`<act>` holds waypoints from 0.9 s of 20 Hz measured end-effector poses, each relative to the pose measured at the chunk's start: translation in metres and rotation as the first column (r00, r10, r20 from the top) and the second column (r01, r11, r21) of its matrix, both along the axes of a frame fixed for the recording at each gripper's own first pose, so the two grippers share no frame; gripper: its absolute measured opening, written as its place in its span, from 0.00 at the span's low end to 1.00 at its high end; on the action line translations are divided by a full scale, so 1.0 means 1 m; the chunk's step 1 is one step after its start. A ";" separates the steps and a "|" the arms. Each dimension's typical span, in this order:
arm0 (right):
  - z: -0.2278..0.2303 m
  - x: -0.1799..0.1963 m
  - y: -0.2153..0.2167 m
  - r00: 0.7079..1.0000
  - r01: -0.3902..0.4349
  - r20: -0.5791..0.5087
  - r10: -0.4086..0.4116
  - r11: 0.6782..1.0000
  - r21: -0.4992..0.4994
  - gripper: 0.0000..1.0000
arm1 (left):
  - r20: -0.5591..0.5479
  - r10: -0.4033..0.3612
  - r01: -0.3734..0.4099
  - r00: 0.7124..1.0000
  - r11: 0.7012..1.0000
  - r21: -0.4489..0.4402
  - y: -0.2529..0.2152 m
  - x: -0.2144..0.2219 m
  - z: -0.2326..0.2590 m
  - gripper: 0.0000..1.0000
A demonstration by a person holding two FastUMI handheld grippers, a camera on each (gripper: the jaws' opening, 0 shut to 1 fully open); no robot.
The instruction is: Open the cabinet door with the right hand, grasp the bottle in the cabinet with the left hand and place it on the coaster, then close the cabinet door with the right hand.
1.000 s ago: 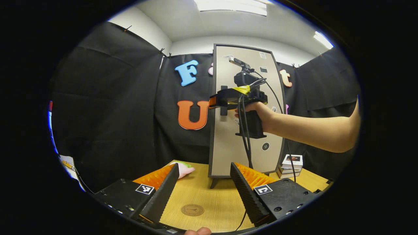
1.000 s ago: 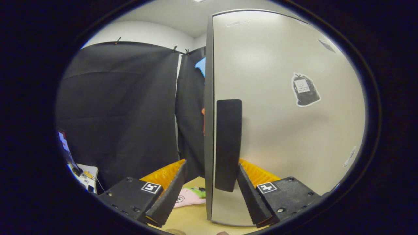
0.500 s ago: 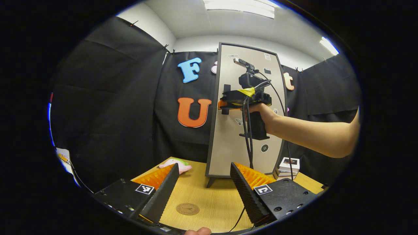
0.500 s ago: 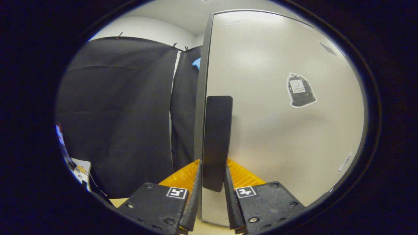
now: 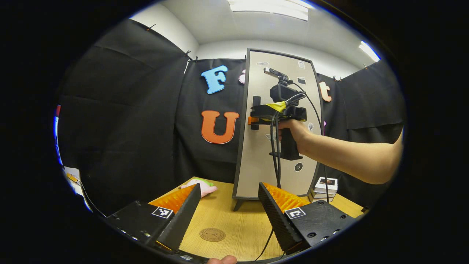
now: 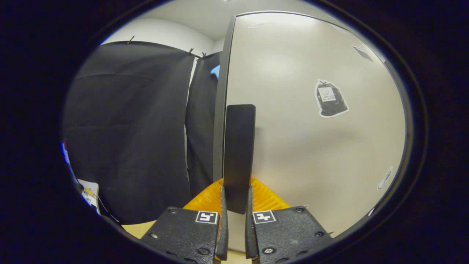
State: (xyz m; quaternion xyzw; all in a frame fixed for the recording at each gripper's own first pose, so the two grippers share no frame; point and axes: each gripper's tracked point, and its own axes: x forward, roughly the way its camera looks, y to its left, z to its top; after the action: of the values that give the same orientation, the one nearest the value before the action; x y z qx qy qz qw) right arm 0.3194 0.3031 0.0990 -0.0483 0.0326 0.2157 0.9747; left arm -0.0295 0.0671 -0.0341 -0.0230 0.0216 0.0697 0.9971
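Observation:
A tall beige cabinet [image 5: 256, 157] with a dark frame stands at the back of the wooden table, its door [image 6: 307, 146] shut. My right gripper [image 6: 234, 211] is shut on the door's dark upright handle [image 6: 239, 154], both fingers pressed against its lower part. In the left gripper view that right gripper [image 5: 253, 120] sits at the handle [image 5: 256, 102], held by a hand with a bare forearm. My left gripper [image 5: 229, 211] hangs open above the table with nothing between its fingers. A round brown coaster [image 5: 212, 234] lies on the table between them. The bottle is hidden.
A pink and green soft toy [image 5: 203, 186] lies on the table left of the cabinet. A small stack of boxes [image 5: 324, 187] sits at the cabinet's right. Cables [image 5: 275, 157] hang from the right gripper down to the table [image 5: 238, 220]. Black cloth walls close in the booth.
My right gripper moved onto the handle and shut on it; a second ago its fingers stood open around it. The left gripper has hardly shifted.

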 end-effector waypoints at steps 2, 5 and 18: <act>0.000 -0.002 -0.001 1.000 -0.010 -0.004 0.010 1.000 0.003 0.21 | 0.002 0.001 -0.001 1.000 1.000 0.002 0.000 0.000 0.000 0.95; -0.001 -0.010 -0.002 1.000 -0.022 -0.006 0.022 1.000 0.004 0.21 | 0.008 0.002 -0.002 1.000 1.000 0.008 0.000 -0.001 0.002 0.95; 0.000 -0.031 -0.001 0.990 -0.139 -0.025 0.139 0.990 0.032 0.22 | 0.012 0.001 -0.001 1.000 1.000 0.018 0.001 -0.012 0.003 0.95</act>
State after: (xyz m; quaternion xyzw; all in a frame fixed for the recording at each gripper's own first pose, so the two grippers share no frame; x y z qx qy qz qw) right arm 0.2882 0.3025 0.0994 -0.0330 0.0390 0.2841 0.9574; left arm -0.0417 0.0679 -0.0315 -0.0143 0.0149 0.0703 0.9973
